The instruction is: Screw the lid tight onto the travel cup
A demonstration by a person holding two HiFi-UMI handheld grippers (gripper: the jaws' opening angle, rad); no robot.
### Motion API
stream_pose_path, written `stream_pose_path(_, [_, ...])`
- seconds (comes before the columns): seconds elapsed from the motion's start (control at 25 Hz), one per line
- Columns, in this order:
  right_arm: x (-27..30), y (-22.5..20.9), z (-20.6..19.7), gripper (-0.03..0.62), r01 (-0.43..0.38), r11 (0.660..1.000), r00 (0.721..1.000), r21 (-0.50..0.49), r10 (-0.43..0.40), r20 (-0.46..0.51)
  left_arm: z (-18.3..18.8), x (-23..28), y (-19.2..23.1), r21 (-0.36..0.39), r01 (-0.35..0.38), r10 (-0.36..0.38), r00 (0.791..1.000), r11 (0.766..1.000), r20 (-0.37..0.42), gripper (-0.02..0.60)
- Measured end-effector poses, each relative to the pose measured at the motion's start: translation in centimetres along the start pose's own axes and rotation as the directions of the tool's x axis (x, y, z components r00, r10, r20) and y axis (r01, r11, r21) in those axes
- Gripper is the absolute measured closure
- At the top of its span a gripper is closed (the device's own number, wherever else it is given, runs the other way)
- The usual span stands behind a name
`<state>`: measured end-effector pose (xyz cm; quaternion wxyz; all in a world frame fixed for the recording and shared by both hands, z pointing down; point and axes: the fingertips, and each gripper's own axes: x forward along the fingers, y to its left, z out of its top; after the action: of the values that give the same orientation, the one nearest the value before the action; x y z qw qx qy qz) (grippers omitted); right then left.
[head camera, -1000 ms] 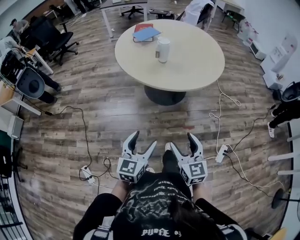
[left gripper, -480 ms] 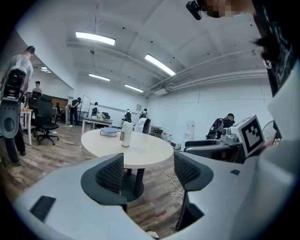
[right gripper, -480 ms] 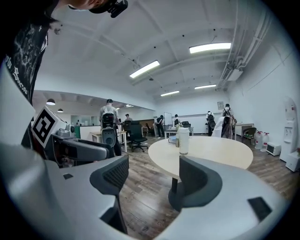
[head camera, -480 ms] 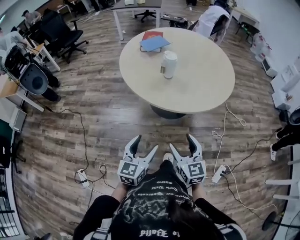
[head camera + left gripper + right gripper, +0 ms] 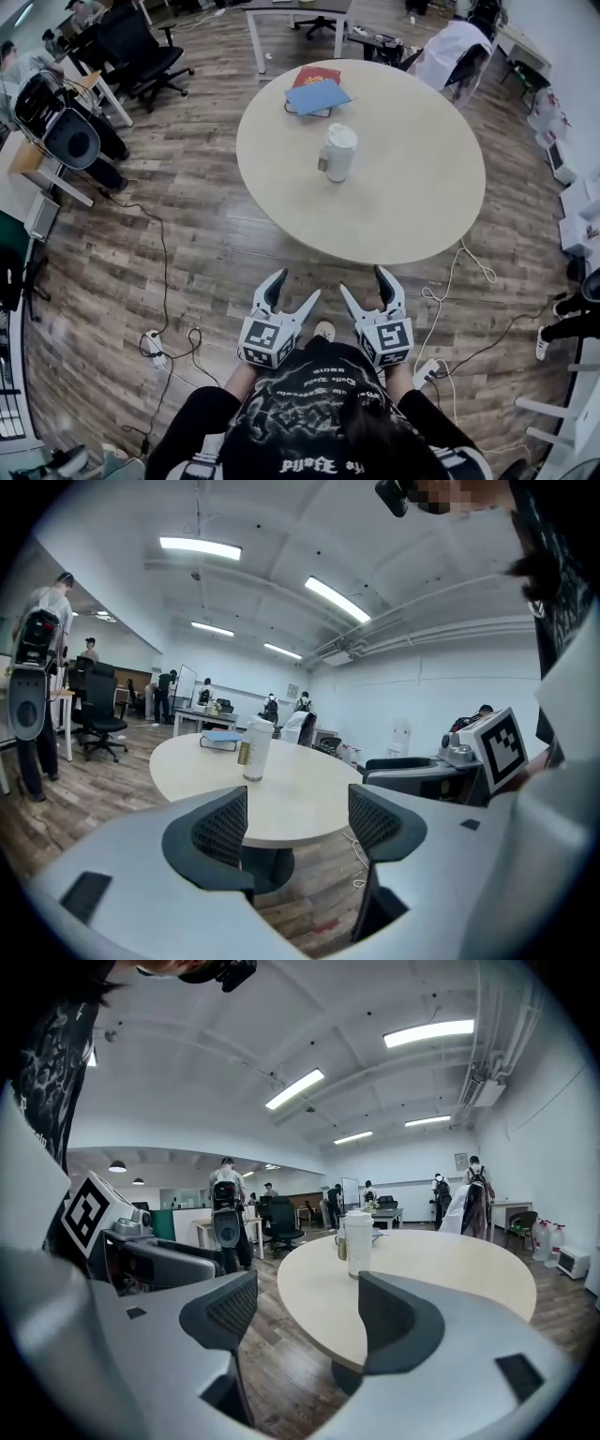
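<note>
Two sets of jaws stand wide apart with nothing between them: your left gripper (image 5: 298,822) shows only floor and table edge between its ribbed dark pads, and your right gripper (image 5: 300,1312) is spread a little less widely and just as empty. From overhead, both sit side by side close in front of your body, over the brown wood-plank floor (image 5: 187,244), and point toward the round, pale, beige-topped table (image 5: 412,197). The white cylindrical travel cup (image 5: 337,153) stands upright near the middle of that table, well apart from both grippers and almost straight ahead of the gap between them. Its long axis is vertical and its white lid (image 5: 341,137) is on top. Whether the lid is already threaded or only resting there is too small to tell. By my reading, neither hand is clearly nearer, though the cup lies a shade toward your right gripper's side. You will likely want one gripper level across the body and the other on the lid. A red and a blue flat book (image 5: 317,92) lie stacked beyond the cup, apart from it and out of the line of reach.
</note>
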<state>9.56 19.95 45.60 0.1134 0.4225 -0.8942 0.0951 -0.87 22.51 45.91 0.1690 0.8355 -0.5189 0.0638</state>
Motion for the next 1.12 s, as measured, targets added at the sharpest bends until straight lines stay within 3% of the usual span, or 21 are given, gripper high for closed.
stream_pose_path(0.24, [1.4, -4.8, 0.3, 0.270, -0.023, 1.000, 1.000, 0.011, 0.023, -0.005, 0.2, 4.9, -0.2, -0.034, -0.037, 0.037, 0.999, 0.999, -0.003, 0.242])
stream_pose_path(0.48, [2.0, -6.8, 0.7, 0.273, -0.029, 0.999, 1.000, 0.040, 0.029, 0.011, 0.3, 7.2, -0.9, -0.054, -0.038, 0.037, 0.999, 0.998, -0.018, 0.244])
stream_pose_path(0.68, [2.7, -7.3, 0.4, 0.273, -0.035, 0.998, 0.999, 0.046, 0.035, -0.007, 0.9, 8.7, -1.3, -0.028, -0.012, 0.012, 1.000, 1.000, -0.025, 0.244])
stream_pose_path(1.12, [7.2, -10.0, 1.7, 0.273, 0.030, 0.998, 1.000, 0.060, -0.030, -0.004, 2.8, 14.8, 2.4, -0.059, 0.069, -0.070, 0.997, 0.996, -0.011, 0.244])
